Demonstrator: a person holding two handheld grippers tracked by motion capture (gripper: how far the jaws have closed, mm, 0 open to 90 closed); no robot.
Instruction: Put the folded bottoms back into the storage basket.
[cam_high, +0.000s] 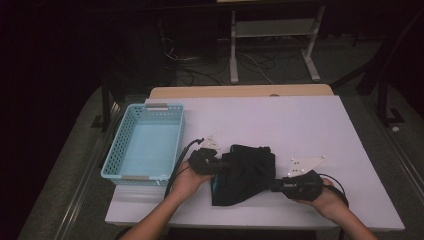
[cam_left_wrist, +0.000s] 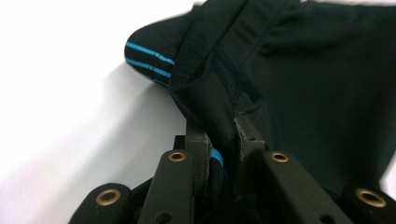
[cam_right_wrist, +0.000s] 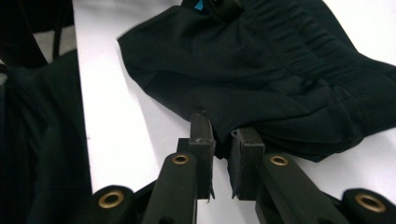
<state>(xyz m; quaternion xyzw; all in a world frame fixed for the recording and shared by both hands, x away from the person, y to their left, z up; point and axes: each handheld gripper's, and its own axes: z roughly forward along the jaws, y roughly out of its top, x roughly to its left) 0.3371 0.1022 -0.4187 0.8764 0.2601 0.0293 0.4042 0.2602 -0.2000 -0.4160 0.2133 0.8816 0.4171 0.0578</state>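
You have both ends of the black garment (cam_high: 245, 172) pinched: your left gripper (cam_high: 216, 165) is clamped on the edge with the blue stripes, and your right gripper (cam_high: 276, 186) is closed on a fold of the hem at the opposite side. The garment lies bunched on the white table (cam_high: 280, 120) between your hands, near its front edge, so I judge that the folding or the move is only beginning. The blue basket (cam_high: 146, 141) sits empty just left of your left hand, with nothing blocking the way there.
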